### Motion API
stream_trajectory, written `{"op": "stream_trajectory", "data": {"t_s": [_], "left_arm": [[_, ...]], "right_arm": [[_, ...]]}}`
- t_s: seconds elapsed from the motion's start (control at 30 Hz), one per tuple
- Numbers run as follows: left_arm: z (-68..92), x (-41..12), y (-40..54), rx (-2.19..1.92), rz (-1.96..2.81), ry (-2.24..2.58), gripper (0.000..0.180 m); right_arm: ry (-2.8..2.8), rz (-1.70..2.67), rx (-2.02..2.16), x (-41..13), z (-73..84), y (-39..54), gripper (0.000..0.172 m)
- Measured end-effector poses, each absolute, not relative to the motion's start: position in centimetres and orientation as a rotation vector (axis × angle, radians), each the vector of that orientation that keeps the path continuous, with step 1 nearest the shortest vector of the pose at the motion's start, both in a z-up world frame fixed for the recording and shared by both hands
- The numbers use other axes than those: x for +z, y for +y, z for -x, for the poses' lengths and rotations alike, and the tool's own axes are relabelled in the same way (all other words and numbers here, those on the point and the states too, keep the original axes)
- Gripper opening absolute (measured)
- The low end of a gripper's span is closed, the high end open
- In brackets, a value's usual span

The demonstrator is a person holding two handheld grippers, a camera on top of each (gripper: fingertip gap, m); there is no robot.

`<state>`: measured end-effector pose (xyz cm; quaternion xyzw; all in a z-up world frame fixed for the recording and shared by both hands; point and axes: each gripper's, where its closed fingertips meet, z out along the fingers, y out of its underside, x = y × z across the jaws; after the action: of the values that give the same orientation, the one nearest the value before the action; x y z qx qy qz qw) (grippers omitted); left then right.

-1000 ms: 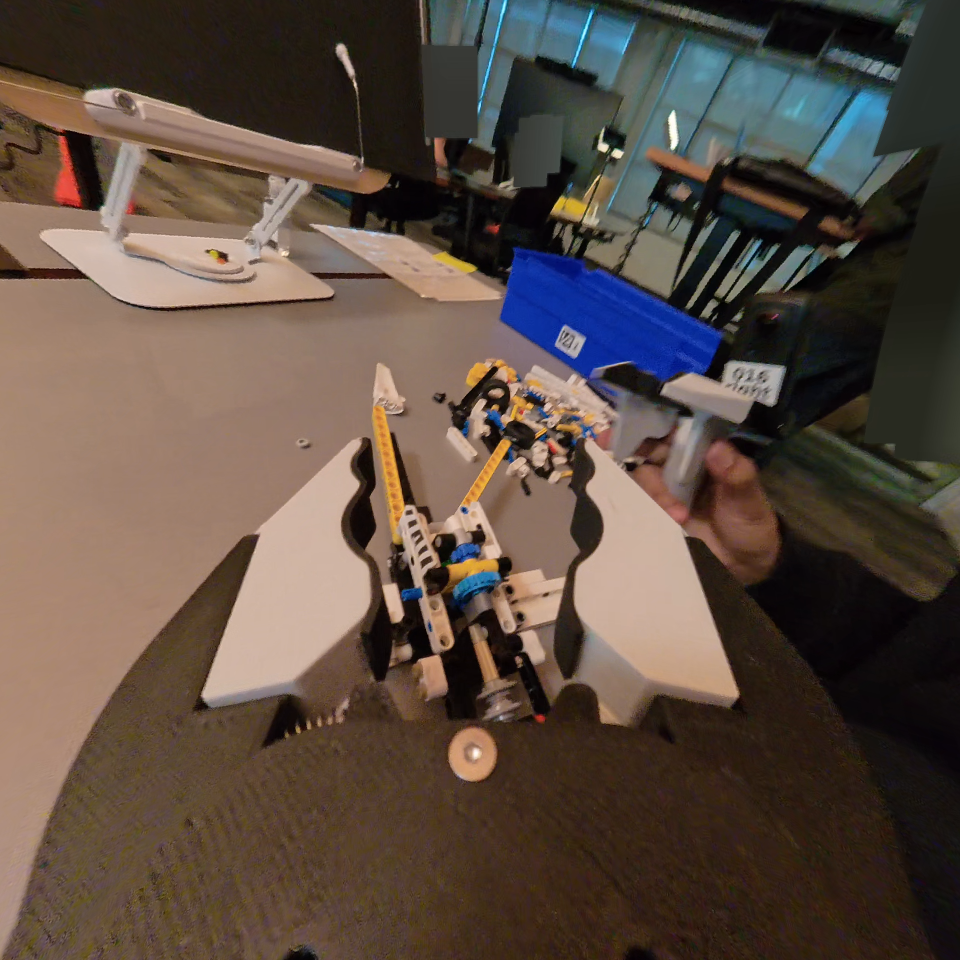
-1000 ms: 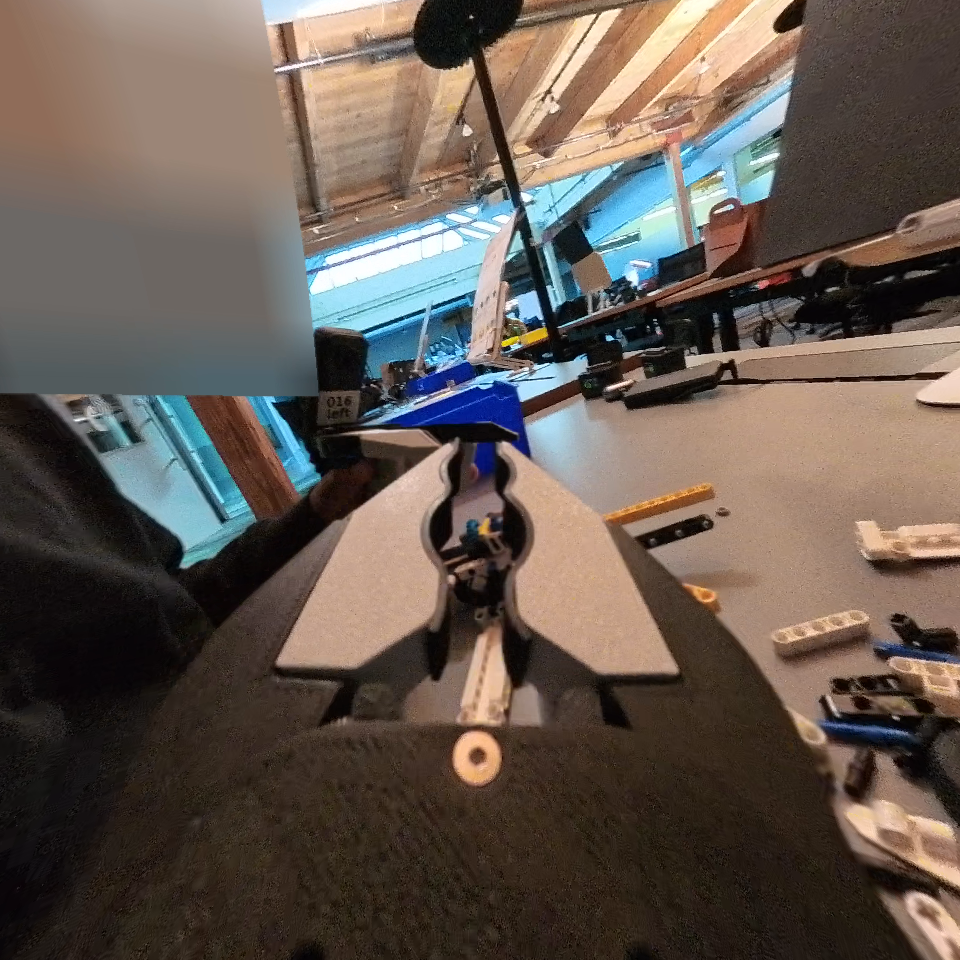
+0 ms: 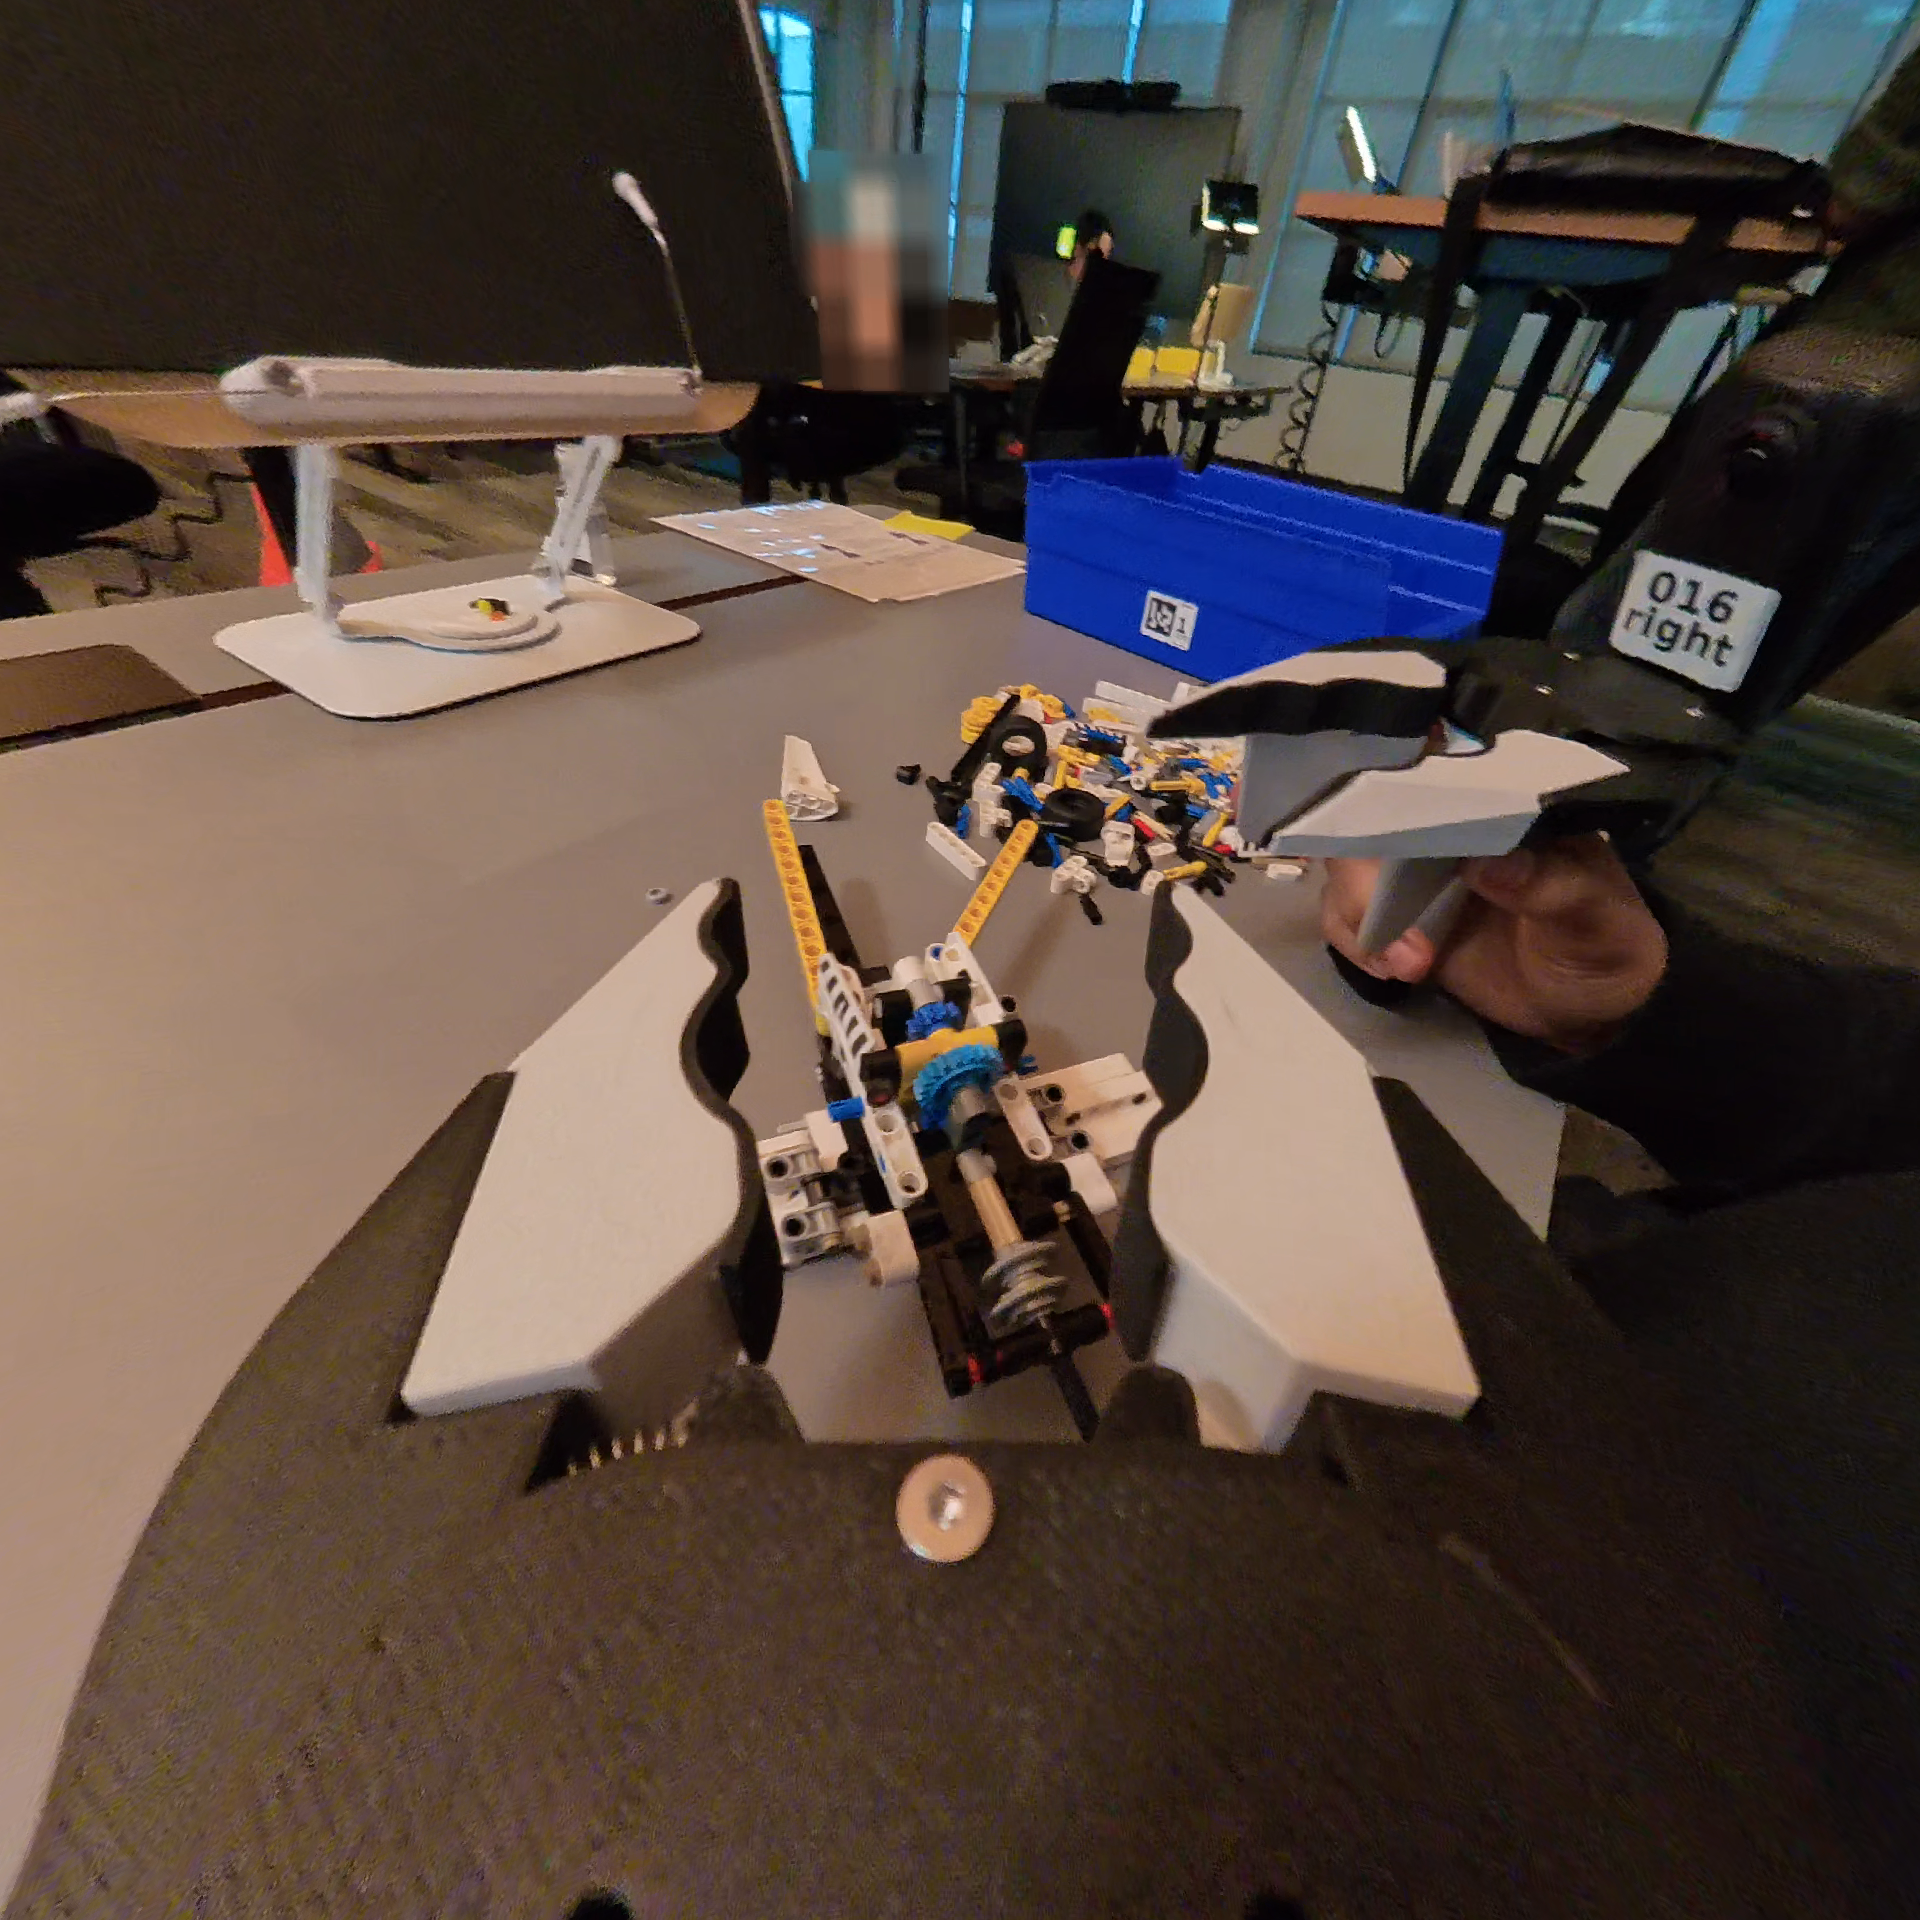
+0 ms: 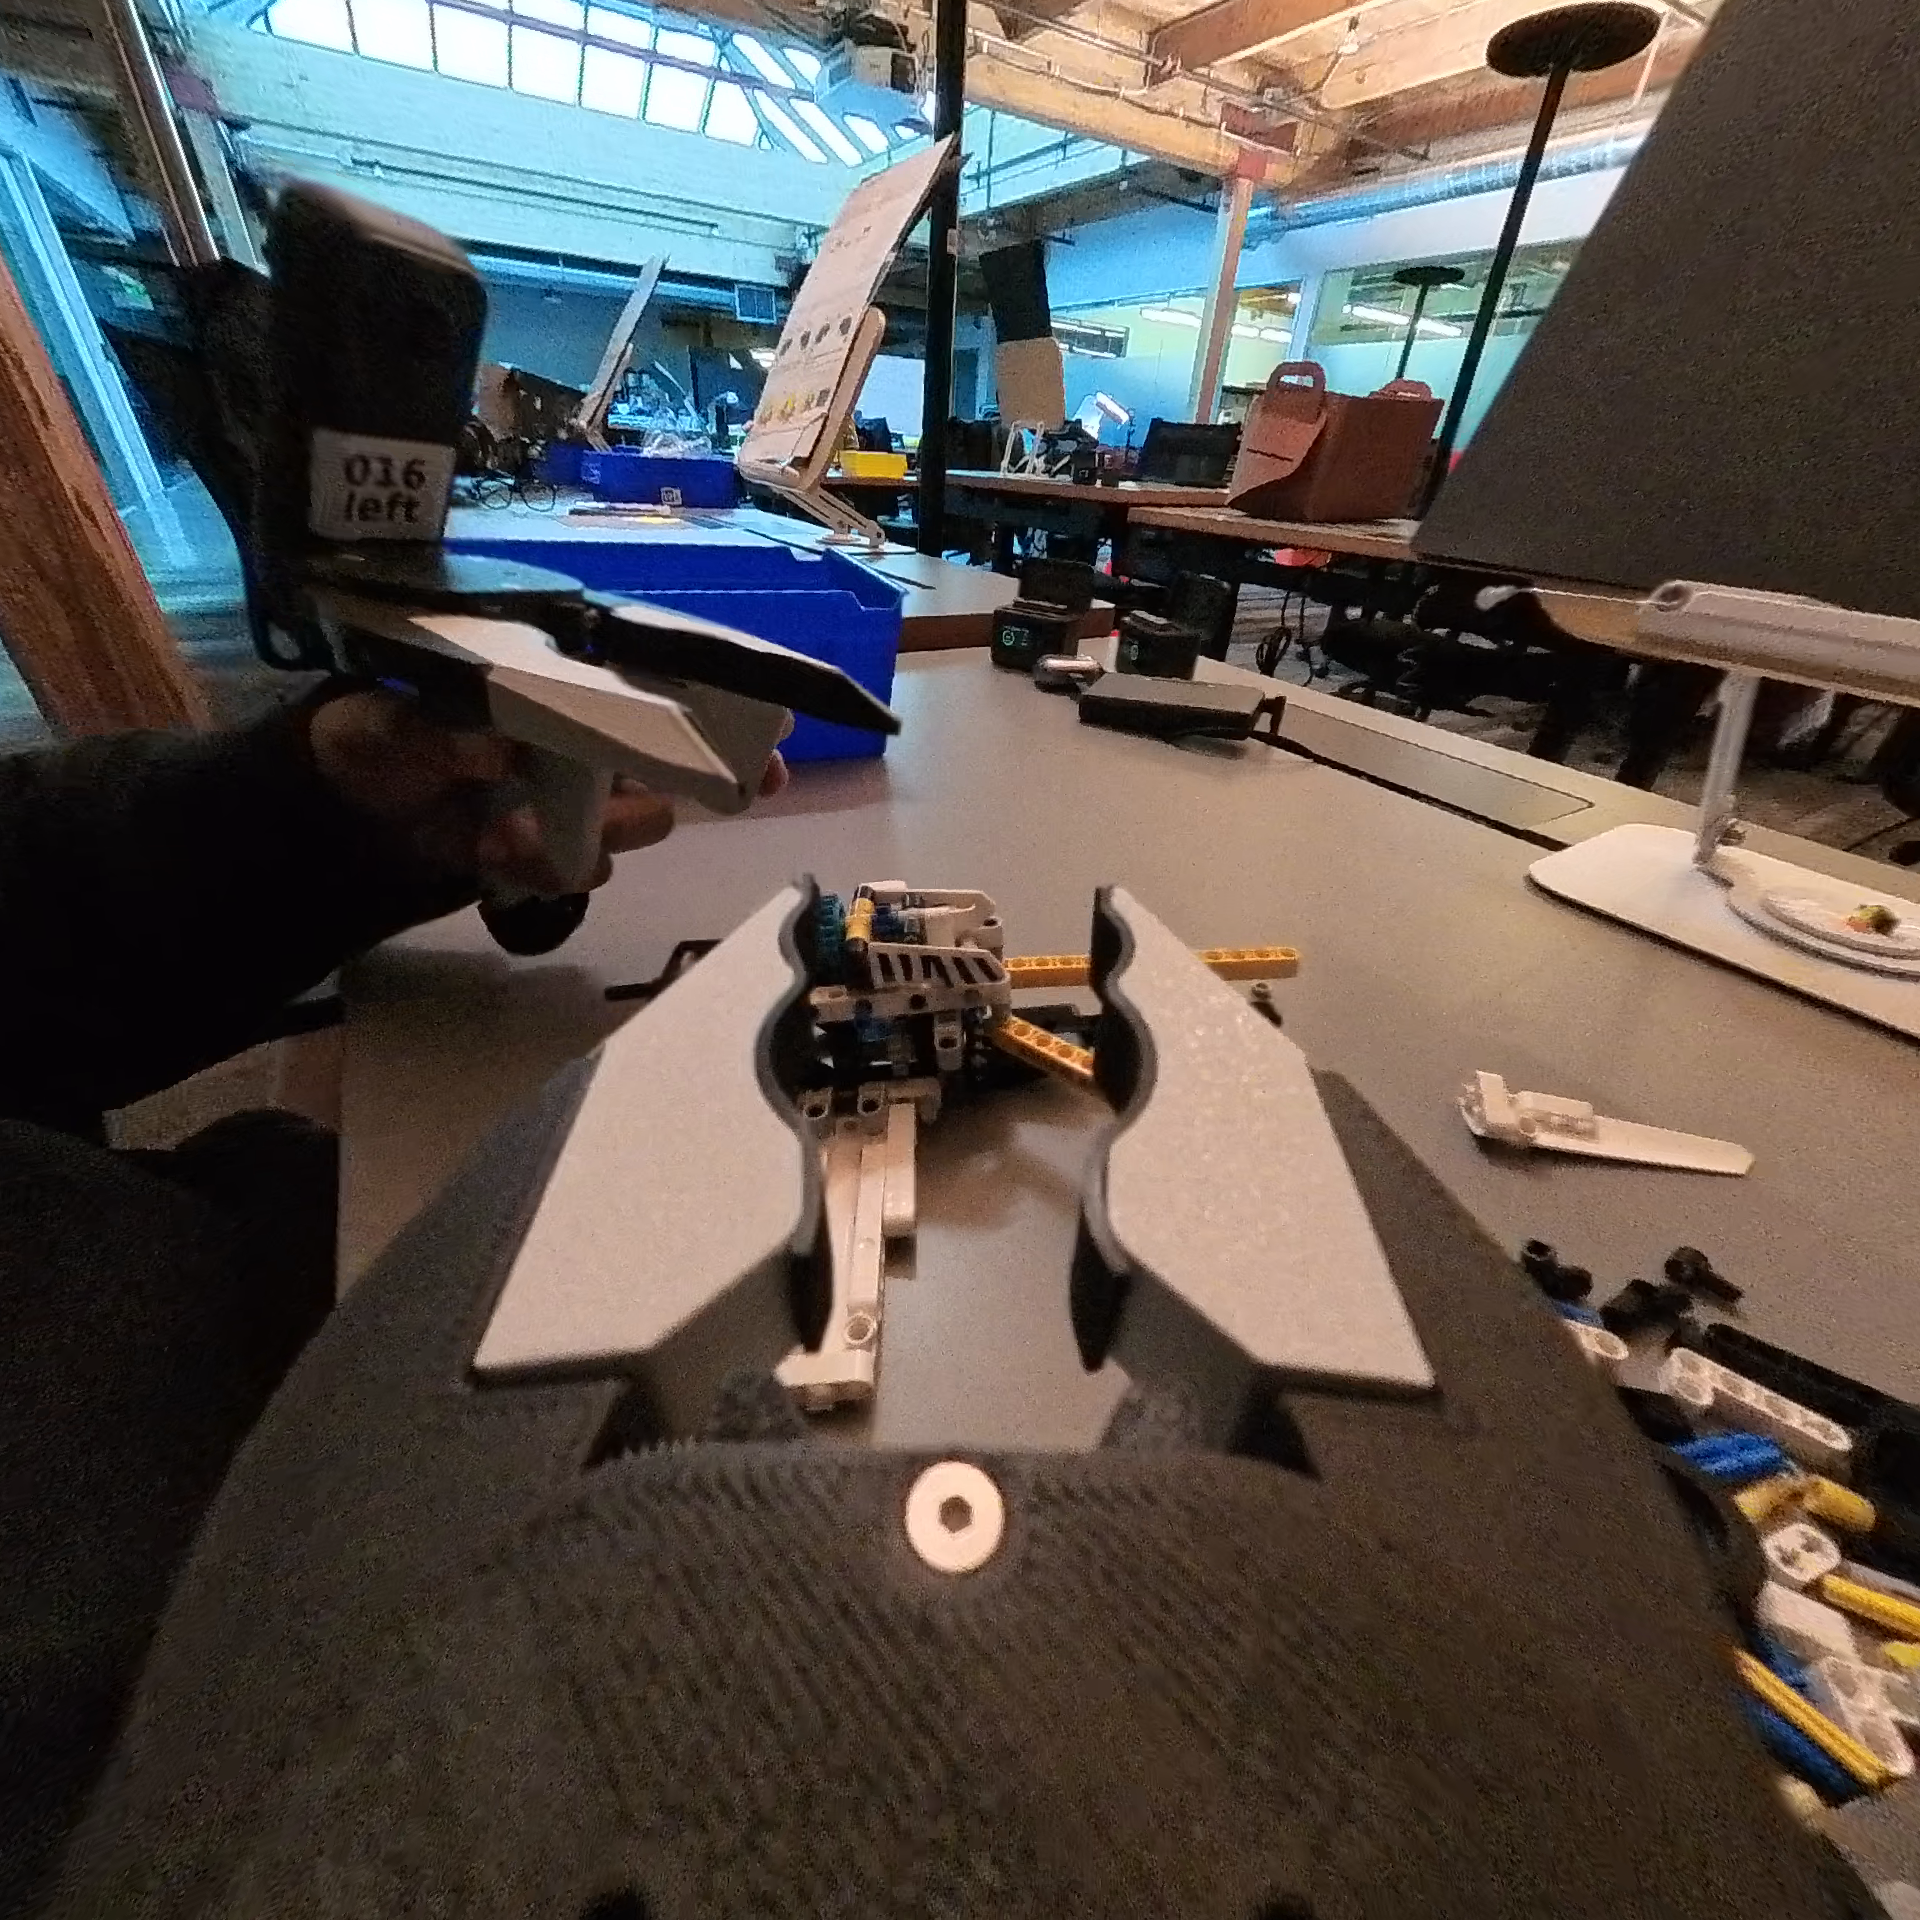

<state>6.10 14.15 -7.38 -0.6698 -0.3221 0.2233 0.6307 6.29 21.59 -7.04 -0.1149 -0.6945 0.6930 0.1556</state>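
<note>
A small building-brick assembly (image 3: 935,1122) of white, black, yellow and blue parts, with a blue gear, lies on the grey table (image 3: 312,935). Yellow beams (image 3: 790,883) stick out of its far end. My left gripper (image 3: 943,899) is open, with its fingers on either side of the assembly and a gap on both sides. In the right wrist view the assembly (image 4: 914,987) lies between the fingers of my open right gripper (image 4: 954,899). The left wrist view shows the right gripper (image 3: 1210,784) raised over the loose parts, open and empty. The right wrist view shows the left gripper (image 4: 816,764) raised, open and empty.
A pile of loose small parts (image 3: 1091,790) lies beyond the assembly; it also shows in the right wrist view (image 4: 1766,1455). A white panel piece (image 3: 805,779) lies apart from it. A blue bin (image 3: 1247,561) stands behind the pile. A white stand (image 3: 457,644) stands at the far left.
My right gripper's jaws have opened from nearly shut to wide, and its view has tipped down toward the table. My left gripper has stayed open over the assembly.
</note>
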Motion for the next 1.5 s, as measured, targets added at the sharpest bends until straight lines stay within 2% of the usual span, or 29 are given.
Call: {"op": "stream_trajectory", "data": {"t_s": [0.1, 0.2, 0.33, 0.4, 0.5, 0.63, 0.7, 0.77, 0.97, 1.5], "left_arm": [[-6.1, -7.2, 13.6, 0.461, 1.483, -0.768, 0.079], [-5.9, -7.6, 12.9, 0.43, 1.461, -0.815, 0.057], [-5.6, -8.0, 12.2, 0.435, 1.446, -0.845, 0.053], [-5.6, -7.9, 12.1, 0.413, 1.443, -0.848, 0.045], [-5.2, -8.0, 11.5, 0.436, 1.439, -0.858, 0.039], [-4.7, -7.7, 10.6, 0.48, 1.397, -0.856, 0.039], [-4.8, -7.3, 10.5, 0.476, 1.365, -0.828, 0.049], [-4.6, -7.2, 10.0, 0.506, 1.328, -0.827, 0.05], [-4.5, -6.6, 9.4, 0.475, 1.236, -0.838, 0.053], [-4.1, -6.7, 9.4, 0.398, 1.206, -0.855, 0.059]], "right_arm": [[-1.993, 0.297, 1.96, -7.2, -6.6, 21.4, 0.047], [-1.948, 0.277, 1.976, -6.8, -6.7, 21.6, 0.045], [-1.802, 0.241, 2.035, -5.5, -6.6, 22.4, 0.046], [-1.805, 0.264, 2.051, -5.4, -6.5, 22.6, 0.041], [-1.817, 0.391, 2.048, -5.6, -5.4, 23.2, 0.05], [-1.802, 0.454, 2.131, -5.2, -5.2, 23.5, 0.059], [-1.828, 0.447, 2.147, -5.3, -5.5, 23.5, 0.052], [-1.831, 0.439, 2.143, -5.3, -5.7, 23.5, 0.047], [-1.838, 0.443, 2.099, -5.5, -5.4, 23.3, 0.05], [-1.966, 0.299, 1.893, -7.4, -6.0, 20.9, 0.04]]}}
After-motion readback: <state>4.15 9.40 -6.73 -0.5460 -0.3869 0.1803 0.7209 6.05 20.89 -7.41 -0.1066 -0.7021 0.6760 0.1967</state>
